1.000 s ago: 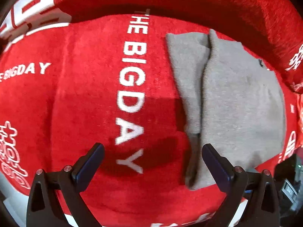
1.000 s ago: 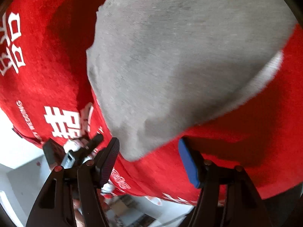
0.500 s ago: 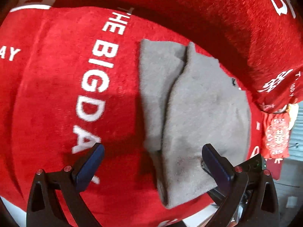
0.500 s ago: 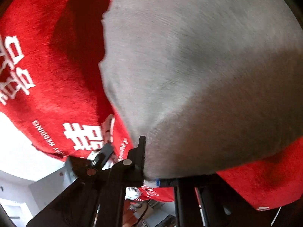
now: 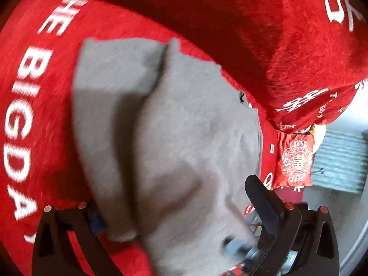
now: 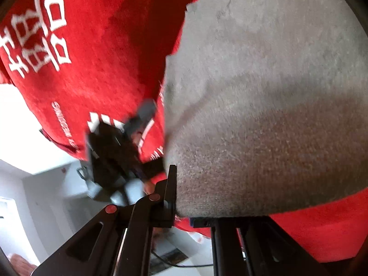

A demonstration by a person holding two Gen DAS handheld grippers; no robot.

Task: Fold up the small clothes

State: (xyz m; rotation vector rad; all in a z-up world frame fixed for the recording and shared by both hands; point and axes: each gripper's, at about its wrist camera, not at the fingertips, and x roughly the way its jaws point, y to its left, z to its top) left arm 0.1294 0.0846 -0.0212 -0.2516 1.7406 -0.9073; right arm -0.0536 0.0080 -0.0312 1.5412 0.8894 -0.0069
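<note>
A small grey garment [image 5: 184,124] lies folded on a red blanket [image 5: 46,105] with white lettering. My left gripper [image 5: 179,211] is open and tilted down over the garment's near edge. The cloth lies between its fingers and covers most of the left finger [image 5: 96,220]; the right finger [image 5: 262,202] stands clear. In the right wrist view the grey garment [image 6: 264,92] fills the frame. My right gripper [image 6: 184,216] is shut on its near corner, which is raised off the blanket. The left gripper's body [image 6: 110,151] shows blurred at the garment's left.
The red blanket [image 6: 80,69] drapes over a raised cushion [image 5: 287,46] behind the garment. A red pouch with a white emblem [image 5: 296,158] hangs at the blanket's right edge. Beyond the edge are pale floor and walls [image 6: 34,184].
The right gripper closed on the garment's near corner and lifted it. The left gripper swung right and tipped down, so the garment's near edge now lies between its open fingers.
</note>
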